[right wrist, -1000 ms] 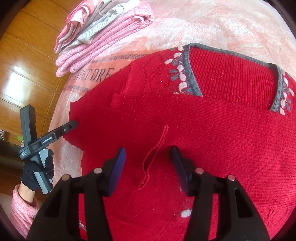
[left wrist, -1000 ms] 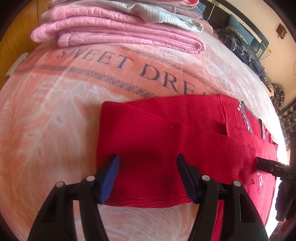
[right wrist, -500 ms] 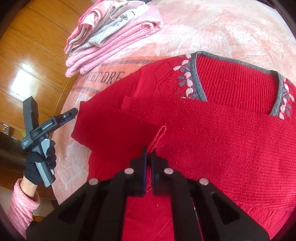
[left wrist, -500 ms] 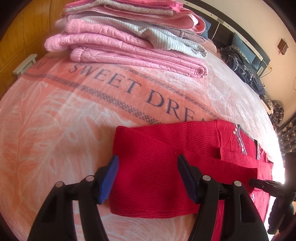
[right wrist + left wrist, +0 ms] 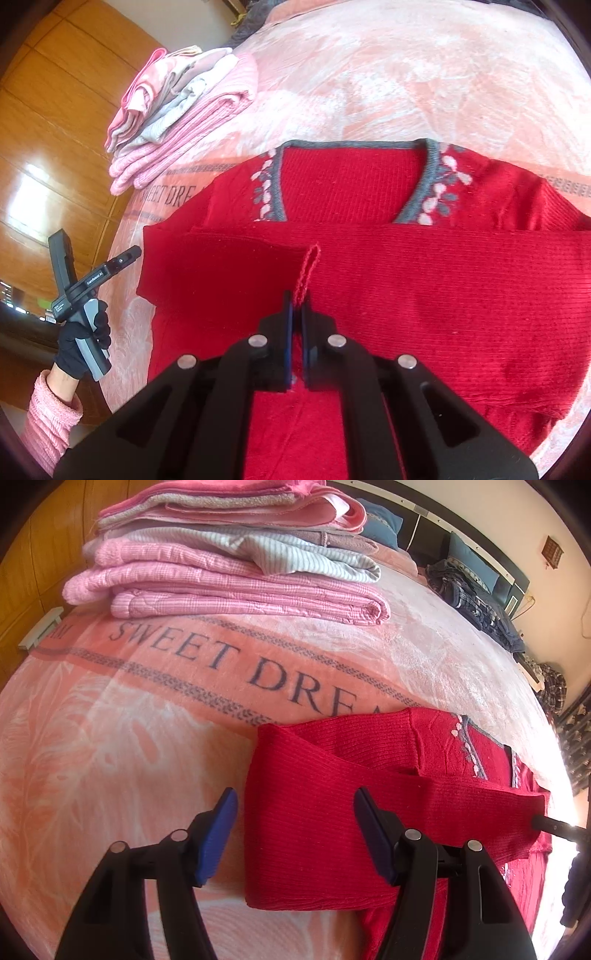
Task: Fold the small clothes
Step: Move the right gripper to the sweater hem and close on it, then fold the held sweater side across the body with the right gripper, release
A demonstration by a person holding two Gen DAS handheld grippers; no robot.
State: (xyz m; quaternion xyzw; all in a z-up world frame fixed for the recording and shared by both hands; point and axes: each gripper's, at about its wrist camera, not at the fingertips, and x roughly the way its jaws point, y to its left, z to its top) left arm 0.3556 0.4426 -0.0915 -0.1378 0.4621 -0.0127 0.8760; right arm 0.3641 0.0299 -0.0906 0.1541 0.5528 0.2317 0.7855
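A red knitted sweater (image 5: 424,295) lies on the bed, on a pink blanket (image 5: 110,738) printed with the words "SWEET DREA". In the right wrist view it fills the middle and lower part of the frame, with its grey-trimmed neckline (image 5: 354,144) toward the top and both sleeves folded across the chest in a broad horizontal band. In the left wrist view the same sweater sits in the lower right of the frame, its folded sleeve end (image 5: 303,812) pointing left.

The right tongs (image 5: 296,314) stand at bottom centre of their own view, drawn together on a loose loop of red yarn (image 5: 308,269) that rises from the sleeve band just above their tips. The left tongs (image 5: 295,834) are spread wide at the bottom of their view; the blue pad (image 5: 216,834) on the left is over the blanket, the one on the right over the sleeve, and neither visibly grips the cloth.

At the left edge of the right wrist view, a black-gloved hand (image 5: 79,343) in a pink ribbed sleeve (image 5: 50,428) holds the left tool beside the bed. A stack of folded pink and grey clothes (image 5: 229,565) rests on the blanket in the upper left of both views, well apart from the sweater. Dark garments (image 5: 476,602) lie at the far edge of the bed, upper right in the left wrist view.
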